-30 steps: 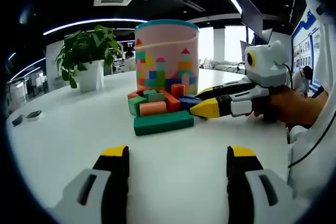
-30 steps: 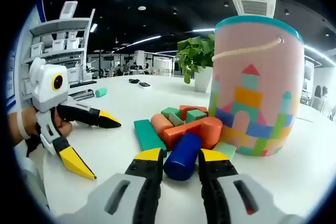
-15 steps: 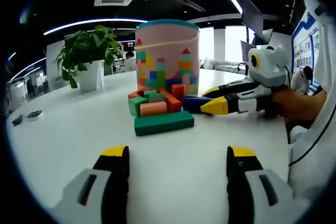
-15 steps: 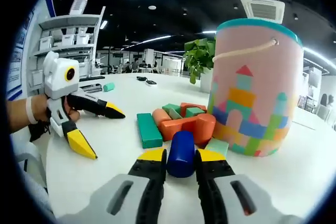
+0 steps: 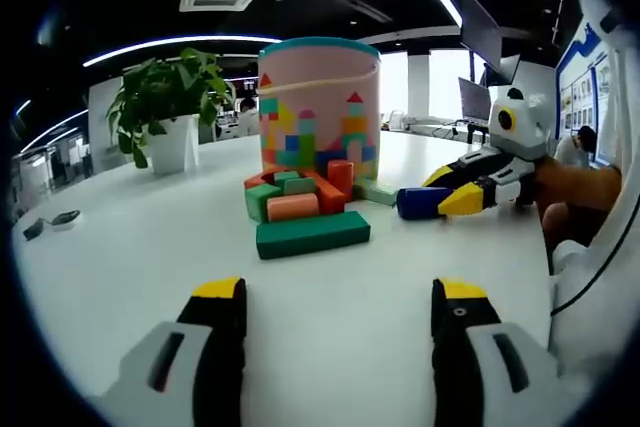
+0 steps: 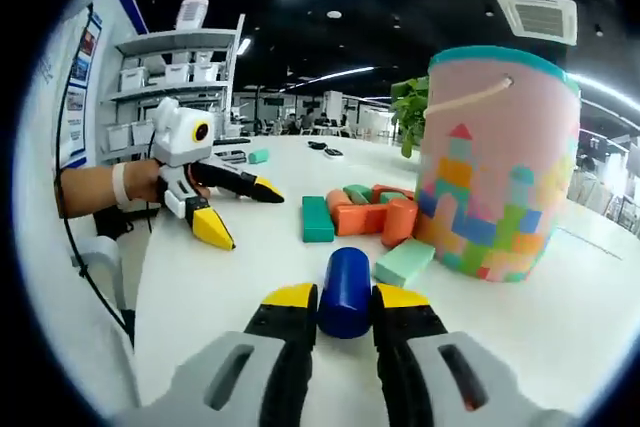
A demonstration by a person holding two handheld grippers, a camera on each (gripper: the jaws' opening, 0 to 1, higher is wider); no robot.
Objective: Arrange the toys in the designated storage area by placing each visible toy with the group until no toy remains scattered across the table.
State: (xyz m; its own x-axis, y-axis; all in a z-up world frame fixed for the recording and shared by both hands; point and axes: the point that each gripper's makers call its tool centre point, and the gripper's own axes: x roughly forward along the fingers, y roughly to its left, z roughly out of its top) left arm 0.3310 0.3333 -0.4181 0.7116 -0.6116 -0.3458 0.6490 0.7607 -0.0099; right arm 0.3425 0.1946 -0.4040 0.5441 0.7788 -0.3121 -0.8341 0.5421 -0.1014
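Note:
A pink toy bucket [image 5: 318, 102] [image 6: 495, 162] stands on the white table [image 5: 330, 347] with a cluster of blocks in front of it: a long green block [image 5: 311, 233] [image 6: 317, 218], orange and red blocks [image 5: 292, 206] [image 6: 365, 217], and a pale green block [image 5: 378, 192] [image 6: 405, 260]. My right gripper [image 6: 345, 302] [image 5: 450, 197] is shut on a dark blue cylinder [image 6: 347, 287] [image 5: 420, 203], held a short way from the cluster. My left gripper [image 5: 338, 297] [image 6: 245, 215] is open and holds nothing, low over bare table in front of the cluster.
A potted plant [image 5: 170, 112] stands on the table behind the blocks. A small green cylinder [image 6: 259, 156] lies far off on the table, near dark items [image 6: 322, 148]. Shelves [image 6: 185, 57] stand beyond the table edge.
My right gripper has drawn back from the block cluster with the blue cylinder in its jaws. The pale green block beside the bucket now shows in full. My left gripper has stayed put.

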